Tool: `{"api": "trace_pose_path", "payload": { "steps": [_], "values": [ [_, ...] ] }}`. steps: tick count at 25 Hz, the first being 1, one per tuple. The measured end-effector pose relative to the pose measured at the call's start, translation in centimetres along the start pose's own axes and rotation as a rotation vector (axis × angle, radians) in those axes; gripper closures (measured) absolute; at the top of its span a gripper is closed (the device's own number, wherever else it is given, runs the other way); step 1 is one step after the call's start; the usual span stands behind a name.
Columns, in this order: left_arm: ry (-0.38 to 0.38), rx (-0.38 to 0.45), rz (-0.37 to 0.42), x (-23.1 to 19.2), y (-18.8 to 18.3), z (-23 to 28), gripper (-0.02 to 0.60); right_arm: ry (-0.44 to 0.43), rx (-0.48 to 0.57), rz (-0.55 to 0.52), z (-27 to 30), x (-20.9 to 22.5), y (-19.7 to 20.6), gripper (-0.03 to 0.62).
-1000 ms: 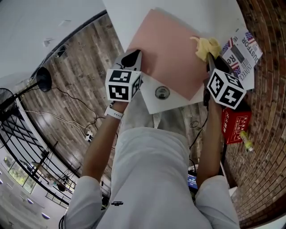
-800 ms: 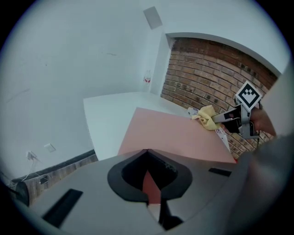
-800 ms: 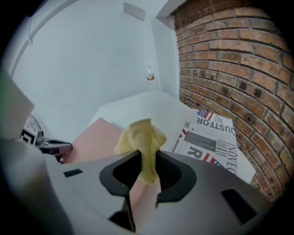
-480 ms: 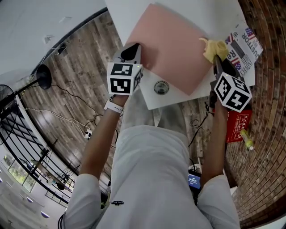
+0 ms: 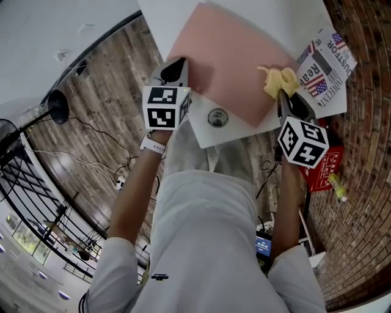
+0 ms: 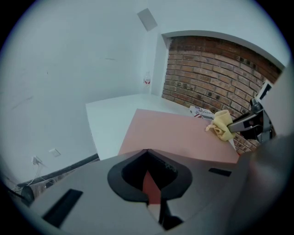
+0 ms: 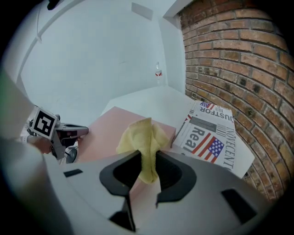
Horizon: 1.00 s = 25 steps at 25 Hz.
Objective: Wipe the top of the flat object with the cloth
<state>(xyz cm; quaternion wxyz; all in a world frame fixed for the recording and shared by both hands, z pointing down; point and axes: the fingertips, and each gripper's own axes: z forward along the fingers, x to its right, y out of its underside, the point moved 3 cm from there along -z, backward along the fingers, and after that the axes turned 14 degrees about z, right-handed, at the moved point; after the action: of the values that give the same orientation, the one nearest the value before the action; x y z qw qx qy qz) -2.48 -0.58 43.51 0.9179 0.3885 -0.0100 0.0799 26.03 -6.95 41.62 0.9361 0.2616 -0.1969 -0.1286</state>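
A flat pink board (image 5: 232, 61) lies on the white table (image 5: 177, 18). My left gripper (image 5: 177, 70) is at the board's near left edge, shut on that edge; pink board (image 6: 179, 133) shows between the jaws of the left gripper (image 6: 149, 176). A crumpled yellow cloth (image 5: 276, 79) rests on the board's right corner, pinched by my right gripper (image 5: 286, 98). In the right gripper view the cloth (image 7: 144, 137) bunches up from the shut right gripper (image 7: 146, 165) over the board (image 7: 103, 133). The left gripper view has the cloth (image 6: 222, 125) at the board's far right.
A printed flyer with flags (image 5: 327, 67) lies on the table right of the board, by the brick wall (image 7: 229, 59). A round metal fitting (image 5: 217, 116) sits near the table's front edge. A red box (image 5: 327, 171) lies on the floor below.
My right gripper has drawn the yellow cloth leftward and nearer over the board's right corner. The left gripper has stayed clamped on the board's edge.
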Motion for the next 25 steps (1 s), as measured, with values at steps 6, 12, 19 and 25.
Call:
{"api": "trace_pose_path", "payload": {
  "steps": [6, 12, 19, 25],
  "values": [
    [0.021, 0.004, -0.009, 0.3, 0.3, -0.1, 0.563, -0.016, -0.015, -0.015, 0.5, -1.2, 0.7, 0.493],
    [0.072, 0.006, -0.013, 0.4, 0.5, 0.0, 0.563, -0.056, -0.036, -0.032, 1.9, -3.4, 0.4, 0.493],
    [0.121, 0.0, -0.013, 0.7, 0.7, -0.1, 0.563, -0.097, -0.058, -0.071, 4.0, -6.6, -0.8, 0.493],
    [0.145, 0.015, -0.026, 0.6, 0.4, 0.0, 0.563, -0.13, -0.075, -0.098, 5.8, -9.4, -1.8, 0.493]
  ]
}}
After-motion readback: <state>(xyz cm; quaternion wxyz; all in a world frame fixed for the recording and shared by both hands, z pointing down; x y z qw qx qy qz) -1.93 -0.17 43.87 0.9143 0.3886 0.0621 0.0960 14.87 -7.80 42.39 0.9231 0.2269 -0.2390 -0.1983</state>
